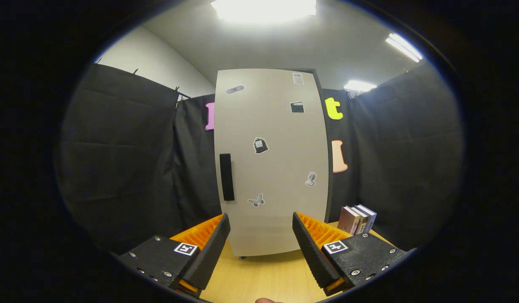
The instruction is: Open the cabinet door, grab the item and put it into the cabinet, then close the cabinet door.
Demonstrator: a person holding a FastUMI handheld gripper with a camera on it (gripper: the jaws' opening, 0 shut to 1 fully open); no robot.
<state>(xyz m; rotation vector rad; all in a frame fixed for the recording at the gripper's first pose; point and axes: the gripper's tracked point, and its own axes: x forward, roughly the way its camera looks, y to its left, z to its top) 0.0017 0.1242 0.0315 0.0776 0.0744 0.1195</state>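
Straight ahead of the tongs (261,235), beyond the fingertips, stands the cabinet (271,164), its pale door (280,126) shut and facing the camera. The tongs are spread wide, with nothing between the fingers (211,248) and nothing held; bare worktop (263,277) shows through the gap. A dark vertical handle (226,176) sits on the door near its left edge, above and just beyond the left finger.

Small stickers are scattered over the door: an oblong grey one (235,89) near the top left, a pale rectangular one (298,78) at the top right, a dark clapperboard shape (297,107) below it, a dark bag-like figure (260,145) near the middle, a small bust (311,179) lower right, and a butterfly (256,200) low down, just beyond the fingers. Any writing on them is too small to read.

Beyond the right finger, to the right of the cabinet, a few books (357,219) stand upright and close together on the worktop; their spines cannot be read.

The worktop is light wood, smooth and matte. Black cloth (124,155) hangs on both sides and behind the cabinet. Above it are a white wall, a grey ceiling, and bright ceiling lights (263,9).
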